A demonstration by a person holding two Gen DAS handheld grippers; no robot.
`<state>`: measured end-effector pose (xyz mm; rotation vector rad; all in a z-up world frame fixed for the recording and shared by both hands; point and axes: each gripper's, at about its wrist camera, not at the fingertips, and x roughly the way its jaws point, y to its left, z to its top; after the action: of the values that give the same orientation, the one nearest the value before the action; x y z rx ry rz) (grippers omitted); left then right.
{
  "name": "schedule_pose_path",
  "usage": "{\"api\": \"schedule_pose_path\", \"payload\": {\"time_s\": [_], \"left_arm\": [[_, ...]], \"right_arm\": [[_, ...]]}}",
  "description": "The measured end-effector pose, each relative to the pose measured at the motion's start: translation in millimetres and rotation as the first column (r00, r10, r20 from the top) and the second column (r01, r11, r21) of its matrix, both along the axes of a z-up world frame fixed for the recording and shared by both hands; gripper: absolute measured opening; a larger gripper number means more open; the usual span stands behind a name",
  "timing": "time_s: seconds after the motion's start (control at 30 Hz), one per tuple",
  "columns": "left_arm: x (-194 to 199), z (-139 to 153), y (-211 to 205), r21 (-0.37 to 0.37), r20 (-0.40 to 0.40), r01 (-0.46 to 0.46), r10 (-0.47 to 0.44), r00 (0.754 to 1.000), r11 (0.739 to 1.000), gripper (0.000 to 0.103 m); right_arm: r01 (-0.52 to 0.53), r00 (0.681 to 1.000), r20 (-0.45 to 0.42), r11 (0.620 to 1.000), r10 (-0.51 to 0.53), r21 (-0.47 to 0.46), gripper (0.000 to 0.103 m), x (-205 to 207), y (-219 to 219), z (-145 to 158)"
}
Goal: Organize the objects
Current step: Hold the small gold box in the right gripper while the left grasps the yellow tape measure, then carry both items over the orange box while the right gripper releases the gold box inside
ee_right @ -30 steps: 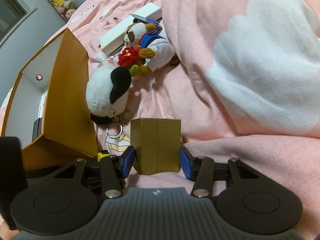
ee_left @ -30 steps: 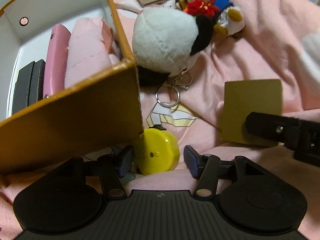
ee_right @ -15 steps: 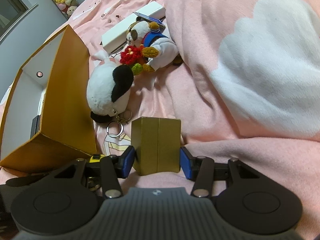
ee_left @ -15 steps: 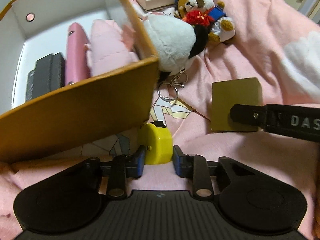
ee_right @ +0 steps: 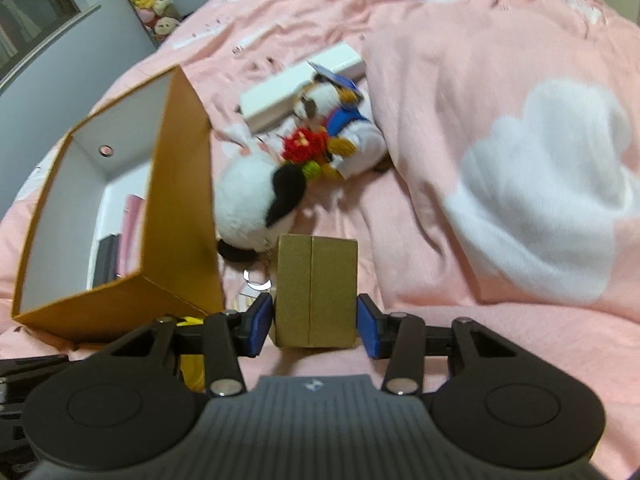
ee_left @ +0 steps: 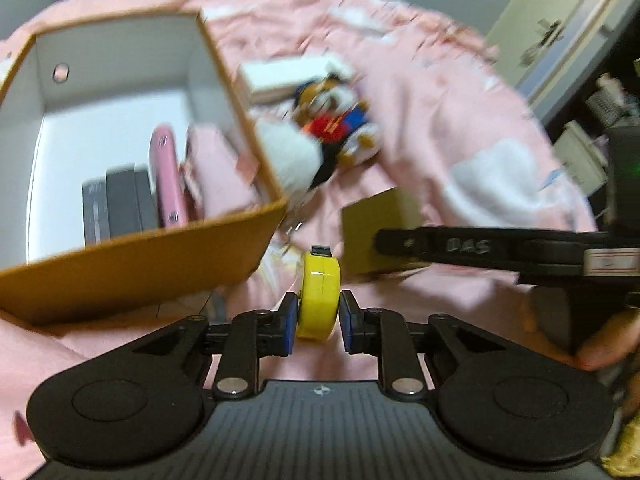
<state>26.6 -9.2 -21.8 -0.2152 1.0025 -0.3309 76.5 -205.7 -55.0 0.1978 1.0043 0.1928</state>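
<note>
Motion blur smears the plush toys (ee_left: 320, 136) beside the orange box (ee_left: 132, 256), which holds dark cases (ee_left: 116, 208) and a pink case (ee_left: 168, 184), while the left gripper (ee_left: 318, 320) clamps a yellow tape measure (ee_left: 319, 294) and the right gripper (ee_right: 316, 324) grips a gold box (ee_right: 316, 290) above the bed (ee_right: 460, 80).

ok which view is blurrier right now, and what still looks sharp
Left wrist view is blurrier: the orange box and plush toys smear, while the left hand-held gripper and yellow tape measure stay crisp. Right wrist view is only mildly soft; the gold box reads clearly.
</note>
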Motion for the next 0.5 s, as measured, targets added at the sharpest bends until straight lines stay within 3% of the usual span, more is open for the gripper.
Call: {"api": "schedule_pose_path", "payload": {"time_s": [0.17,0.5], "left_arm": [[-7,28,12,-0.069,0.094,-0.001,0.007,0.996,0.998,0.023],[-3,61,47,-0.125,0.193,-0.131,0.153,0.969,0.983,0.023]], "right_arm": [[-0.013,0.998,0.058,1.0,0.013,0.004,0.047,-8,2,24],[-0.096,0.983,0.163,0.993,0.084,0.066,0.047,-13,19,73]]}}
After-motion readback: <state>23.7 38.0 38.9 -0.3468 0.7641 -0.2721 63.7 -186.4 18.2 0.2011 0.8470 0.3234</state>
